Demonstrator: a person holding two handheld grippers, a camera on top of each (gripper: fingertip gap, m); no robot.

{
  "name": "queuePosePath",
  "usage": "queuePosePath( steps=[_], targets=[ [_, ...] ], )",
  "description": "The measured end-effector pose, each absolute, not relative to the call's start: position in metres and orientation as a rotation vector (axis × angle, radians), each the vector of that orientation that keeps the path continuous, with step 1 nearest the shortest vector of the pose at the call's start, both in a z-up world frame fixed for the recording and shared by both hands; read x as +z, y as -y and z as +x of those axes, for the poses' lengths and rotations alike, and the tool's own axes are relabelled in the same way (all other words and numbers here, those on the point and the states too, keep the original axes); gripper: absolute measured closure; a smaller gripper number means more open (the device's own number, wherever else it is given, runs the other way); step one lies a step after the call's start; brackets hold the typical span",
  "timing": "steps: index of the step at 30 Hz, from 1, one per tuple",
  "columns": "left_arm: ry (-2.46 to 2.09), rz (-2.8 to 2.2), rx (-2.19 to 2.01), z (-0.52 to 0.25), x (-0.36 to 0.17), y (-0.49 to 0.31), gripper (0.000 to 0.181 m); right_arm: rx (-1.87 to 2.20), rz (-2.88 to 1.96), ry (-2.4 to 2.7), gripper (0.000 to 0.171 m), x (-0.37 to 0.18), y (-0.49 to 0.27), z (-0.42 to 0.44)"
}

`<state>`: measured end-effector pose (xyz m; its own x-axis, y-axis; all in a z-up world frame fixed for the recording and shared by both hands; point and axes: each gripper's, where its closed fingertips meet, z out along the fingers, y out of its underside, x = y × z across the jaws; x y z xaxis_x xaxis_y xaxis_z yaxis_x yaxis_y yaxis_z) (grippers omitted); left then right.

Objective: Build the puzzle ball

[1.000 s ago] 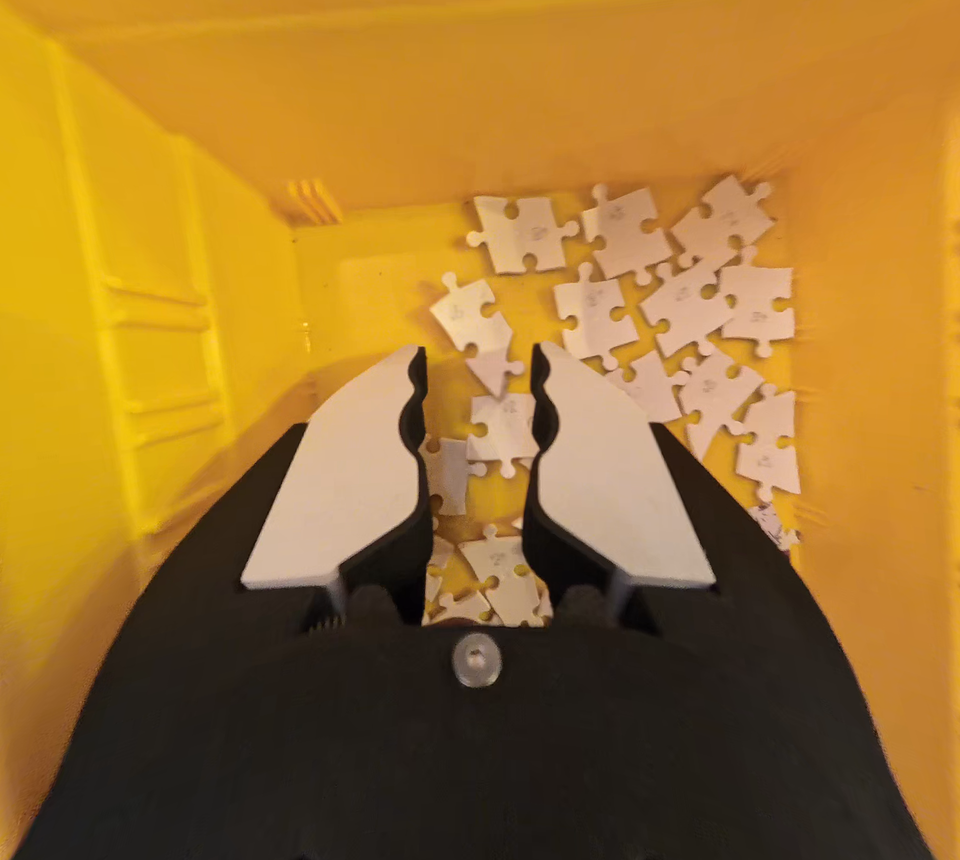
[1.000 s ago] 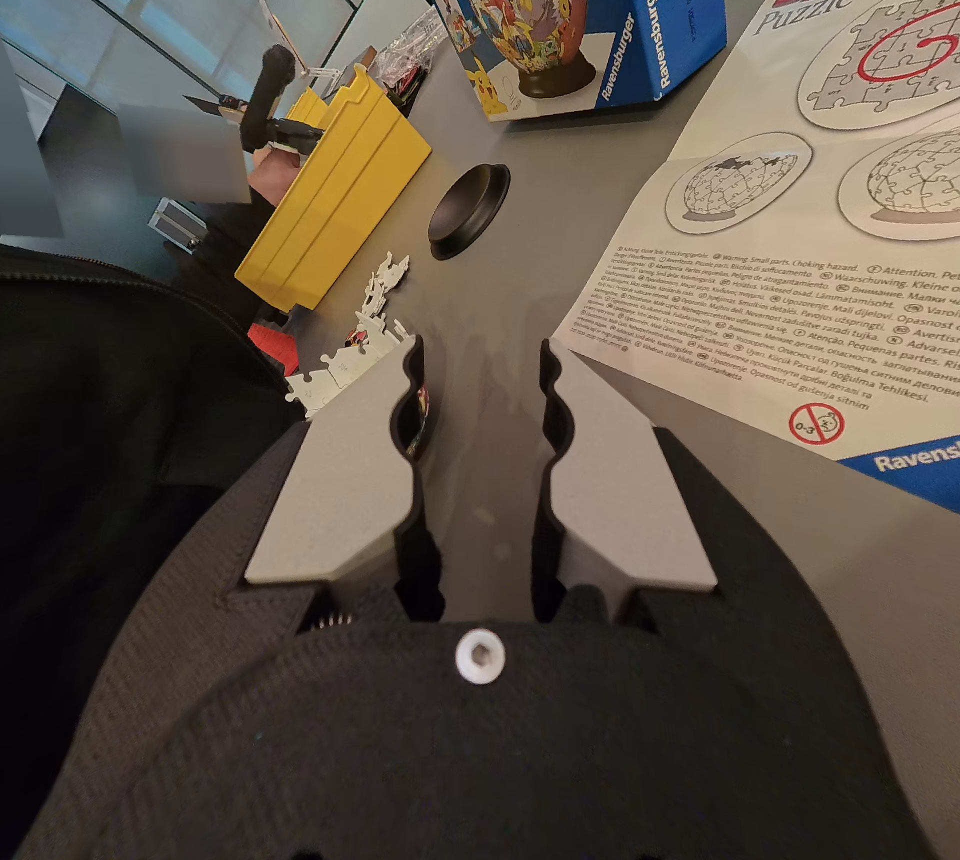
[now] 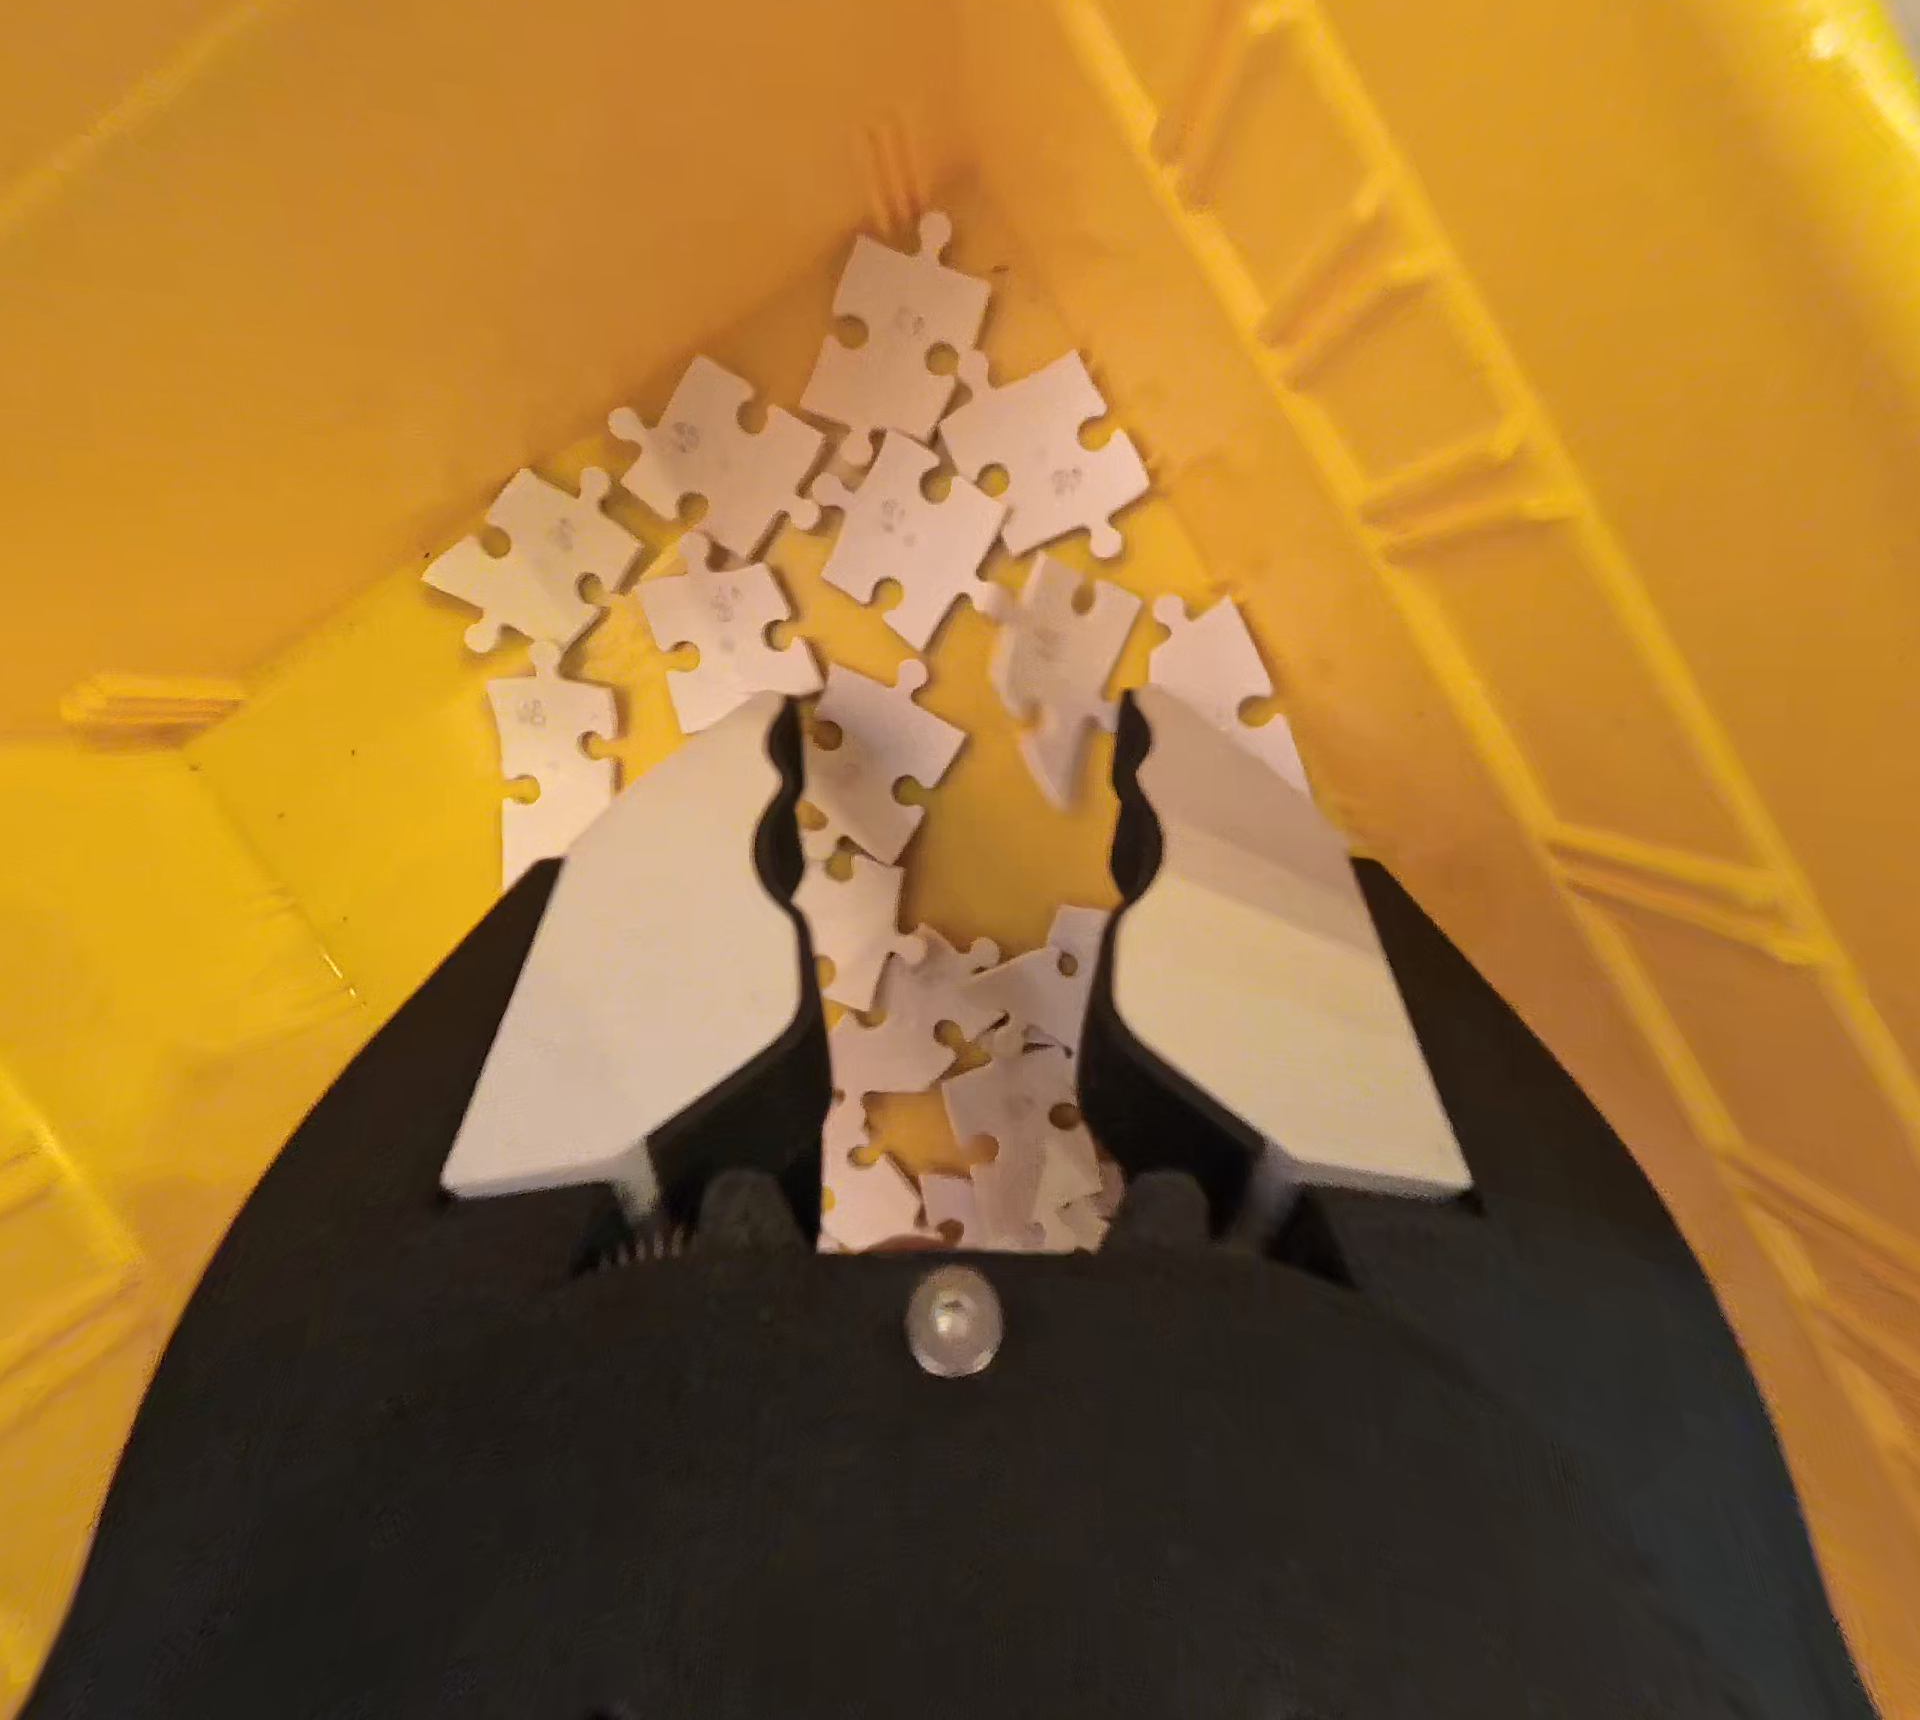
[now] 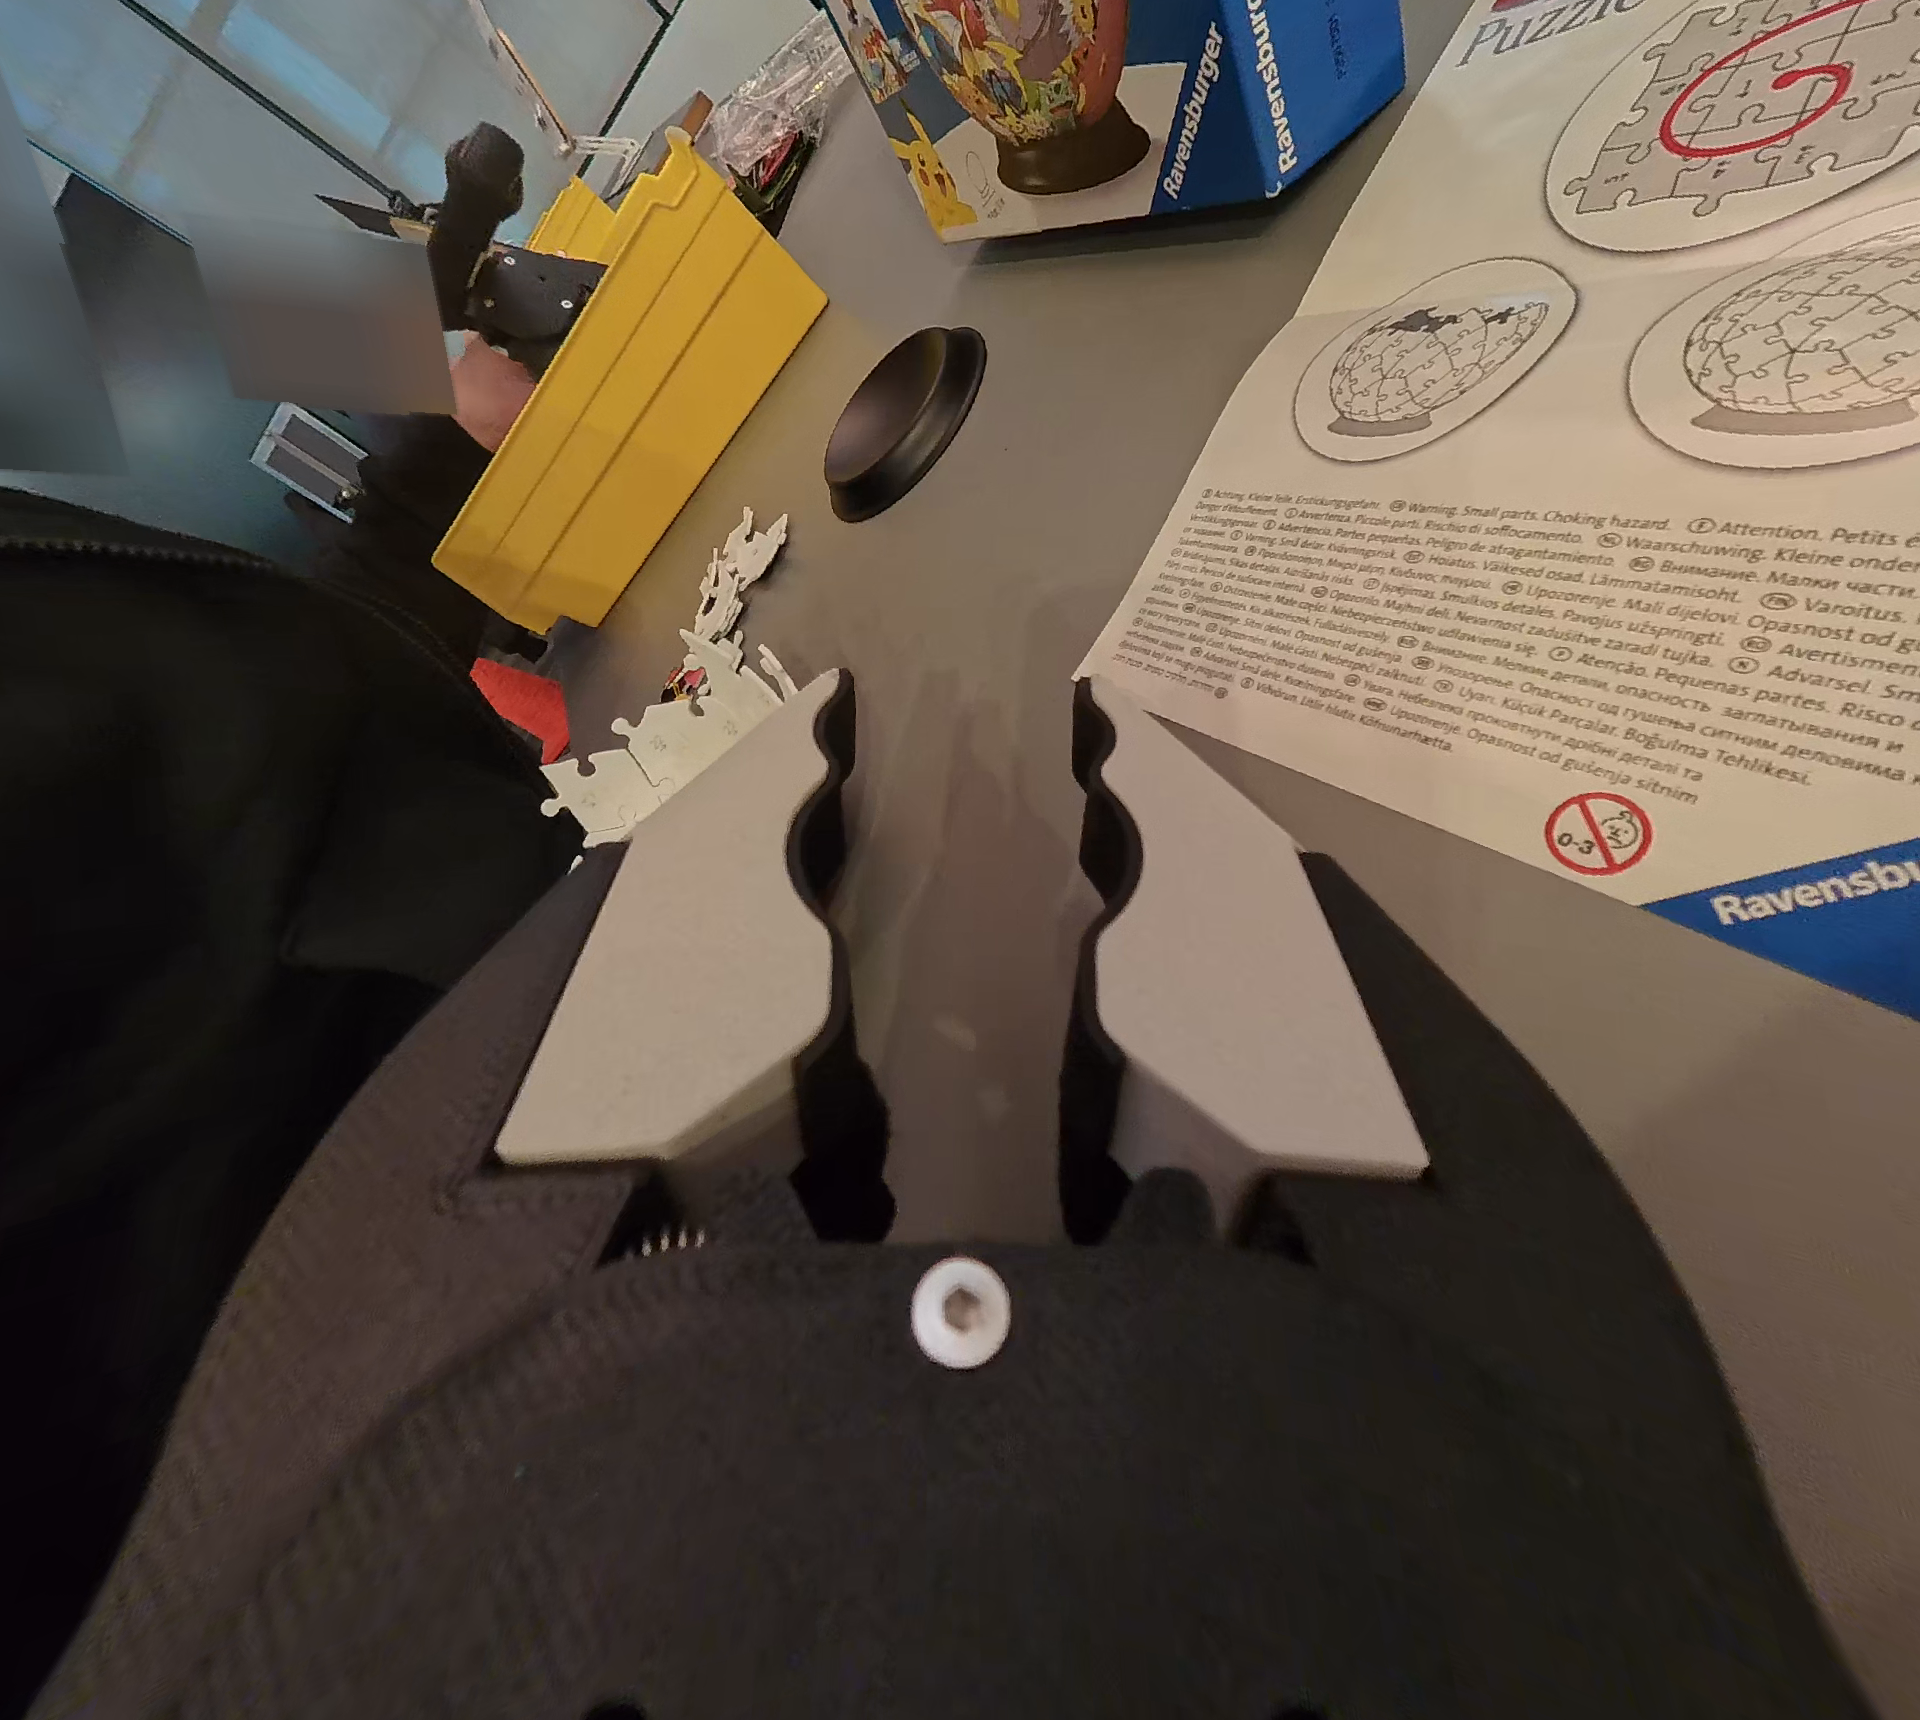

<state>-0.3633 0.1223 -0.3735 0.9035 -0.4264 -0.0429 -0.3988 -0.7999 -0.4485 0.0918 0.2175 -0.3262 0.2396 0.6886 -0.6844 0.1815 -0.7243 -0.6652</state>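
Left wrist view: left gripper (image 3: pixel 961 714) inside yellow bin (image 3: pixel 312 891), jaws parted and empty, poised over loose puzzle pieces (image 3: pixel 904 527) strewn blank side up on bin floor, some overlapping, crowded into far corner. Nearest piece (image 3: pixel 883 751) between jaw tips, partly under left jaw; contact not discernible. Handling, as judged: thin, light, stiff card or plastic, lying flat, hard to pinch from above; edge hold at tab or raised overlapping corner likely best; neighbours apt to shift or lift along. Obstruction: bin walls close on both sides, ribbed wall (image 3: pixel 1455 423) at right narrowing approach. Right wrist view, left to right: dark jacket (image 4: pixel 208 839) at left edge; same yellow bin (image 4: pixel 634 423) at counter edge with left gripper (image 4: pixel 499 257) dipped into it; joined strip of pieces (image 4: pixel 665 745) on grey counter (image 4: pixel 966 839) just beside left jaw of right gripper (image 4: pixel 961 694), jaws released, nothing held, low above bare counter; black round stand (image 4: pixel 904 423) beyond, well apart from strip; puzzle box (image 4: pixel 1122 8) farther back; instruction sheet (image 4: pixel 1558 475) spread at right, its corner near right jaw. Ball not yet formed; strip fragile at joints, probably best lifted with support along its length.
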Motion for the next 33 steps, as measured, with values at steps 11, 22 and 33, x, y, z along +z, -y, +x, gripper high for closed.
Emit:
queuePosePath(
  steps=[11, 22, 33],
  targets=[
    [-0.566, -2.588, -0.153, -0.386, -0.35, -0.092, 0.128, 1.485, -2.07, 0.792, 0.131, -0.327, -0.218, 0.092],
    [-0.771, -2.602, -0.166, -0.363, -0.374, -0.06, 0.143, 1.481, -2.068, 0.792, 0.131, -0.327, -0.218, 0.092],
    [-0.639, -2.563, -0.092, -0.385, -0.357, -0.076, 0.143, 1.494, -2.056, 0.795, 0.131, -0.325, -0.218, 0.092]
  ],
)
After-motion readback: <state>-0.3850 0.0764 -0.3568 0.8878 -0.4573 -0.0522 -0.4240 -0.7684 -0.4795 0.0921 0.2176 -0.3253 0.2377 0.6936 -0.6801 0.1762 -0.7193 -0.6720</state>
